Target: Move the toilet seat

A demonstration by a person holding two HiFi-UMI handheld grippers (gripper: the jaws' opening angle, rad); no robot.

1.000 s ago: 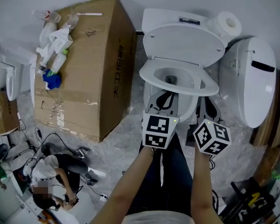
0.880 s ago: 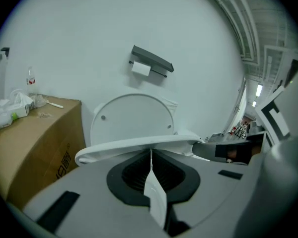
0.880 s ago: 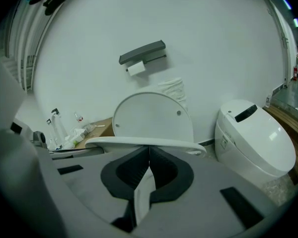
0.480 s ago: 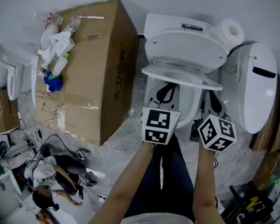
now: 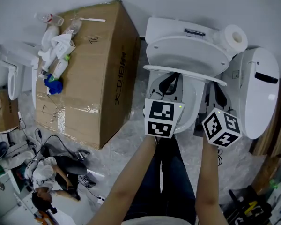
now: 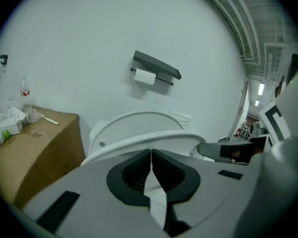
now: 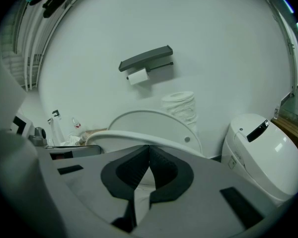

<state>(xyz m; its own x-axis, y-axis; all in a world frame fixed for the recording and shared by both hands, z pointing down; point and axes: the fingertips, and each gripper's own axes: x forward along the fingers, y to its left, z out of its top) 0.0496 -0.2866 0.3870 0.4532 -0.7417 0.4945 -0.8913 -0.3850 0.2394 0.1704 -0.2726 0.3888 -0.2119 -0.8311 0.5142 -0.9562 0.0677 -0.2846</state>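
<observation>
**Checker:** State of both grippers?

**Operator:** My left gripper (image 6: pixel 151 157) has its jaws together, pads meeting at the tips with nothing between them. The right gripper (image 7: pixel 149 152) reads the same: jaws closed and empty.

**Checker:** Where is the toilet seat?

**Operator:** The toilet seat (image 5: pixel 185 72) is lifted off the bowl (image 5: pixel 189 100) and tilted, with its front edge up. The front rim runs across just beyond the tips of both grippers, left gripper toward the rim's left part and right gripper toward its right. In each gripper view it is a white arc directly past the closed tips. I cannot tell whether the tips touch its underside.

**Checker:** Behind the seat?

**Operator:** The lid (image 5: pixel 185 53) stands open past the seat, apart from it, in front of the cistern (image 5: pixel 175 27). A toilet paper roll (image 5: pixel 234 35) sits on the cistern, ahead and right of my right gripper. A wall-mounted paper holder (image 6: pixel 156 67) is high above both grippers.

**Checker:** Surroundings?

**Operator:** A large cardboard box (image 5: pixel 91 64) stands left of my left gripper, with bottles and wrappers (image 5: pixel 54 36) at its far end. A second white toilet (image 5: pixel 260 90) stands right of my right gripper. A person (image 5: pixel 47 172) is on the floor, behind and far left of my left gripper.
</observation>
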